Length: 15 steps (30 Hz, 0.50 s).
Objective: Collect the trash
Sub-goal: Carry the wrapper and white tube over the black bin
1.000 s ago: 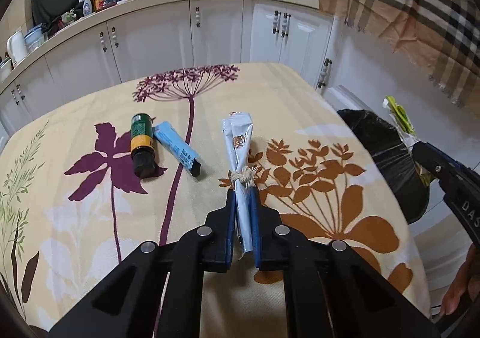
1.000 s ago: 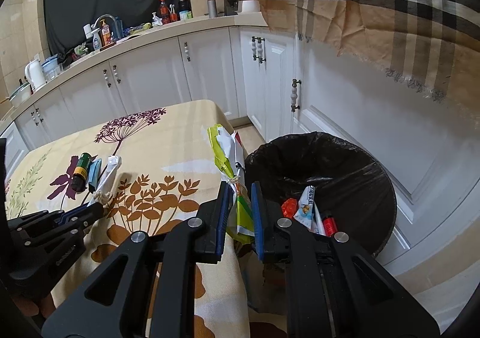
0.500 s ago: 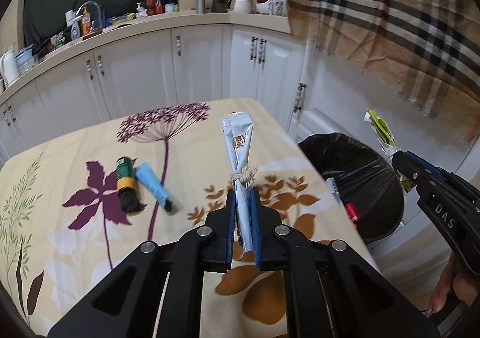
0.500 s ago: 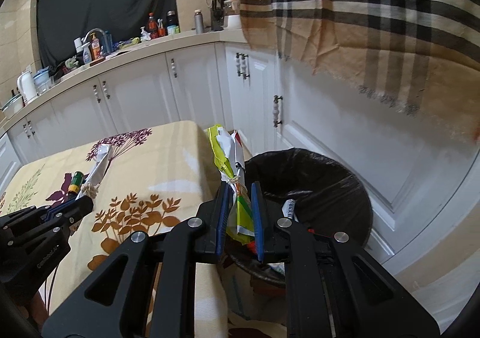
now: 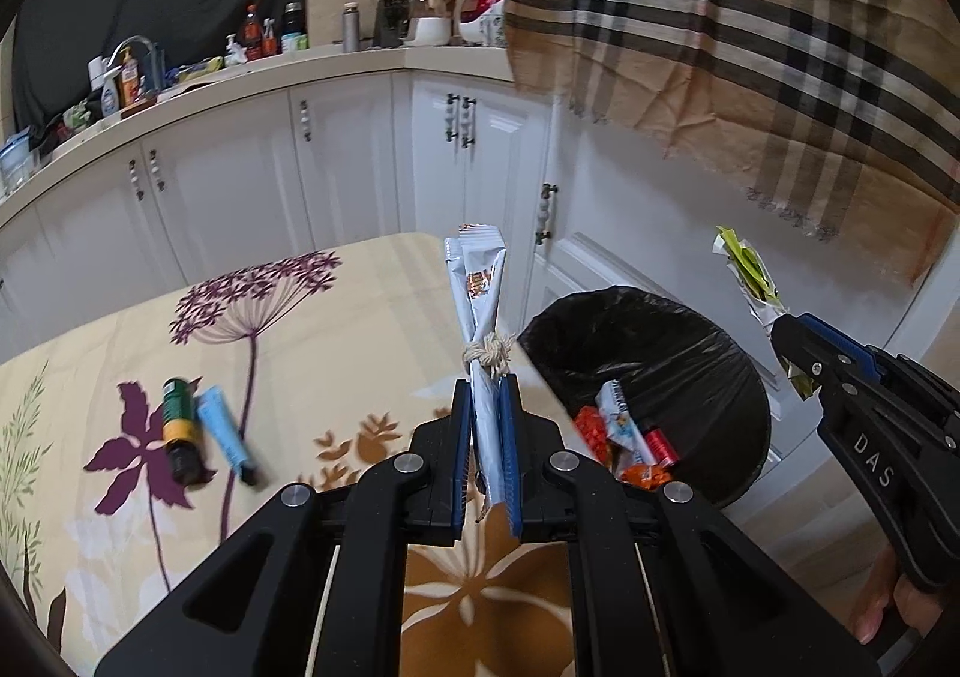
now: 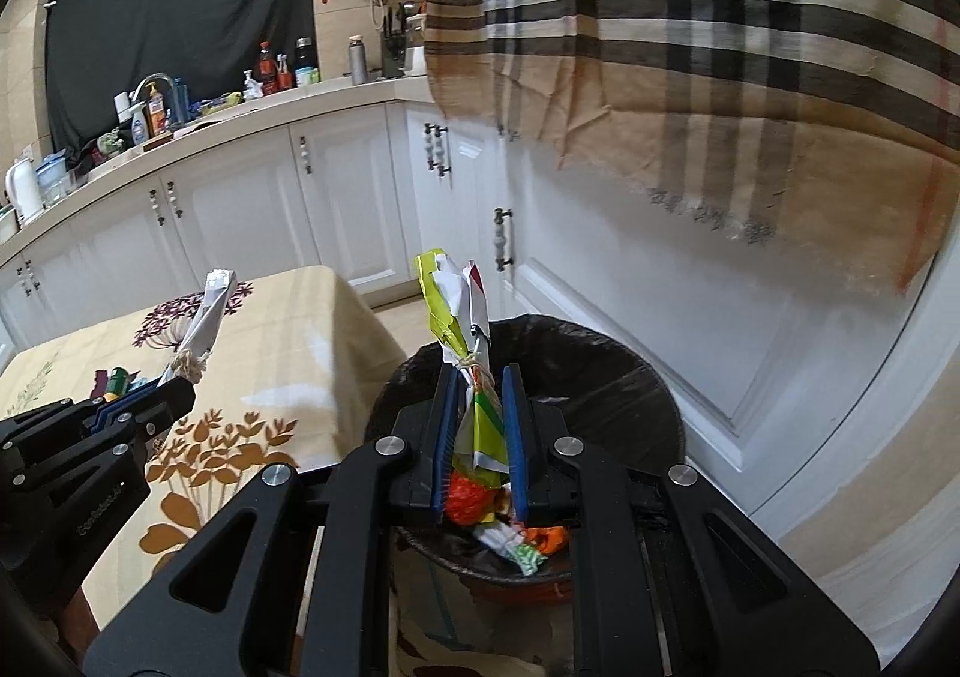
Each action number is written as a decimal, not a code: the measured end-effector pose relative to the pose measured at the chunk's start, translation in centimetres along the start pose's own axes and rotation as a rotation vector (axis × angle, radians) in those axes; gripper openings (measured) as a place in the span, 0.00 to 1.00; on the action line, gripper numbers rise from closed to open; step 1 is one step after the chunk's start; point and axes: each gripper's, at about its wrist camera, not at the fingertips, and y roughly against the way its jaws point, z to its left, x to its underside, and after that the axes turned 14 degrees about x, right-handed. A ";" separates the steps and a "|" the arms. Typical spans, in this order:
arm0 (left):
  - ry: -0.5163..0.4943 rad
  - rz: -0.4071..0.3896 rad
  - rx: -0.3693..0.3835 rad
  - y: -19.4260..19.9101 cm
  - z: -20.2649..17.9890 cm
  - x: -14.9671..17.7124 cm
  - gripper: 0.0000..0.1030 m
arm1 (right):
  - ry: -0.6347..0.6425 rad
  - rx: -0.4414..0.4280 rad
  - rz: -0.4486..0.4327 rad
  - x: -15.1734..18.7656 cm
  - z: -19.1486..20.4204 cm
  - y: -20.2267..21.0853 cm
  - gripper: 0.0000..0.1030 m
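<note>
1. Left wrist view. Round bin lined with a glossy black plastic bag (image 5: pixel 690 353), standing on the floor just beside the table edge; contents: crumpled orange, red and white snack wrappers (image 5: pixel 624 443).
2. Left gripper (image 5: pixel 486 437), black with blue pads: jaws clamped tight on a bundle of silvery-white foil sachets tied with a knot of pale twine (image 5: pixel 477 287). The bundle stands nearly upright above the table edge, close to the bin. Brown print on the sachets, not legible.
3. Table under a cream cloth printed with purple and brown flowers (image 5: pixel 300 329). On it, side by side and touching: a dark green bottle with a yellow label and black cap (image 5: pixel 179 428); a light blue tube with a black cap (image 5: pixel 223 434).
4. Right gripper, seen from the side at the right edge, marked "DAS"; part of a hand below it.
5. Right wrist view. Right gripper (image 6: pixel 480 431): jaws closed to a narrow gap on a twine-tied bundle of yellow-green, white and red crinkled wrappers (image 6: pixel 456 311), held directly above the bin (image 6: pixel 636 383).
6. A beige plaid cloth with dark and red stripes (image 6: pixel 720 29) hangs over white panelled cabinets (image 6: pixel 336 197).
</note>
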 end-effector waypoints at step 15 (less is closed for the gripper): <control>-0.083 0.029 0.019 -4.7 -3.4 -1.7 0.10 | -0.017 0.066 -0.007 -0.5 -2.1 -2.8 0.14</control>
